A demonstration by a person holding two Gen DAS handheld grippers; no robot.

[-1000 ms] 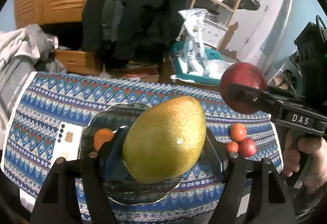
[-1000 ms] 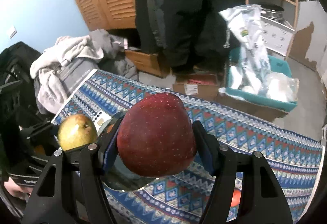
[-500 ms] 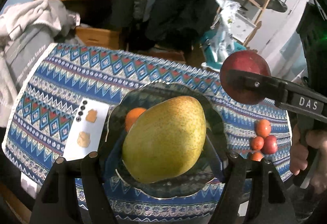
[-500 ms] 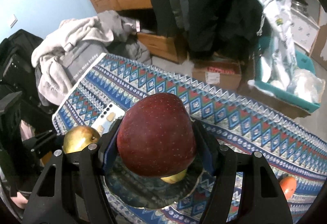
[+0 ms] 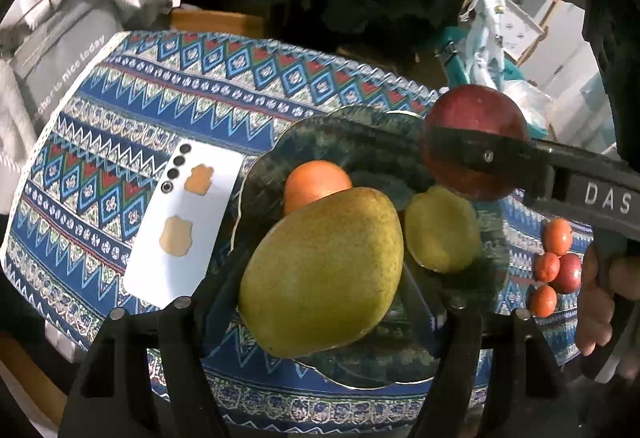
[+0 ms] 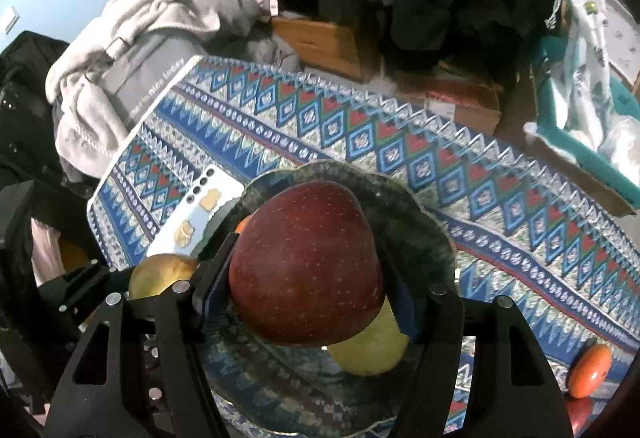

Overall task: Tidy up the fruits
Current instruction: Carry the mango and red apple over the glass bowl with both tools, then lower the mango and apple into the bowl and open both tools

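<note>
My left gripper (image 5: pixel 320 278) is shut on a green-yellow pear (image 5: pixel 322 272) and holds it above the near side of a dark glass plate (image 5: pixel 344 134). On the plate lie an orange (image 5: pixel 316 180) and a lemon (image 5: pixel 442 228). My right gripper (image 6: pixel 306 270) is shut on a red apple (image 6: pixel 304 266) and holds it over the same plate (image 6: pixel 424 214), above the lemon (image 6: pixel 372 354). In the left wrist view the apple (image 5: pixel 476 110) hangs over the plate's right side. The pear (image 6: pixel 160 276) shows at the left in the right wrist view.
A white phone (image 5: pixel 182 222) lies face down left of the plate on the patterned blue tablecloth (image 5: pixel 160 86). Several small red and orange fruits (image 5: pixel 554 262) lie right of the plate. Clothes, a bag and boxes stand beyond the table's far edge.
Both grippers have moved forward and down over the plate with their fruits. The lemon on the plate has come into view.
</note>
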